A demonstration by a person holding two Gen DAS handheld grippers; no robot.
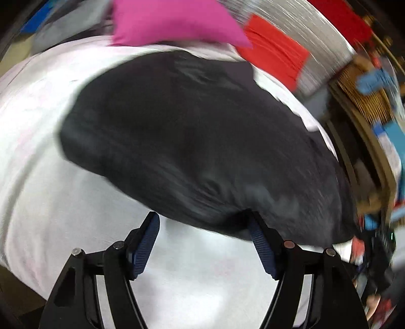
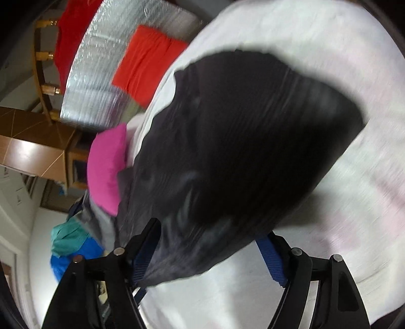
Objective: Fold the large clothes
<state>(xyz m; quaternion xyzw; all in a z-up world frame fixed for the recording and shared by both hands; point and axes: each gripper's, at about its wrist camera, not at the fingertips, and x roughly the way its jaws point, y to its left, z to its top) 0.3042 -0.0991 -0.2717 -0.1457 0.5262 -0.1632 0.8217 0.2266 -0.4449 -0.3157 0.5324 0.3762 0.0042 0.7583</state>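
**Black garment lies loose on the white sheet, both grippers spread**

Garment (image 1: 197,141) first: a black piece of clothing rests bunched on a white sheet (image 1: 33,177), its cloth blurred in both views. In the left wrist view it fills the middle of the picture, and its near edge droops down to the tips of the left gripper (image 1: 202,222). That gripper's jaws stand spread wide. The left blue pad (image 1: 148,243) is clear of the cloth, with bare white sheet showing between the two fingers; the right fingertip touches or slips just under the garment's near hem, and which of the two cannot be told.

In the right wrist view the right gripper (image 2: 212,232) also has its jaws spread. A fold of the black garment hangs down between the fingers and covers the tip of the left one; the right blue pad (image 2: 272,258) stands apart from the cloth, so nothing is pinched.

Beyond the garment, at the far edge of the sheet, lies a pink cloth (image 1: 172,22), with a folded red cloth (image 1: 276,58) to its right on a silver mat (image 1: 311,45). The right wrist view also shows a heap of teal and blue clothes (image 2: 71,248) at the left.
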